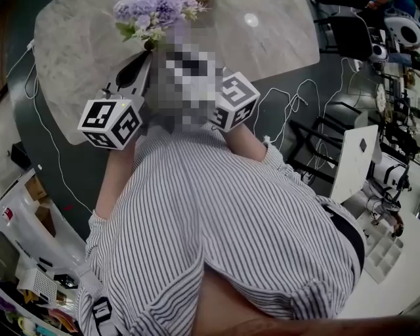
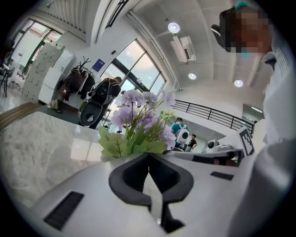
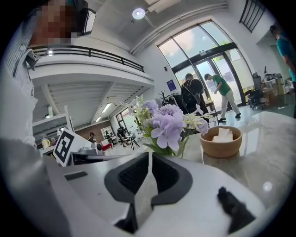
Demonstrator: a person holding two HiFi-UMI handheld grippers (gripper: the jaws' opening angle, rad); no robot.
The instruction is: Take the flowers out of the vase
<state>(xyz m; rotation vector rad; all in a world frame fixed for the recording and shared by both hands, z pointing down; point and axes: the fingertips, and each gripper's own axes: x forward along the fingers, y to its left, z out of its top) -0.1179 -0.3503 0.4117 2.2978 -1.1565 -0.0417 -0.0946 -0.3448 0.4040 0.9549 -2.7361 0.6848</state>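
Head view places the flowers [image 1: 156,14] on the table [image 1: 79,52], vase unseen, while left gripper [image 2: 148,156] and right gripper [image 3: 150,155], both clenched empty, aim at them, apparently staged for approach.

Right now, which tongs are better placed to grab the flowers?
Probably the left: the left tongs point straight at the flowers, leaves just past the tips; from the right tongs the blooms sit off to one side. Both are shut and must open.

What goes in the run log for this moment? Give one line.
left gripper: shut, empty | right gripper: shut, empty | flowers: beyond both, ungripped
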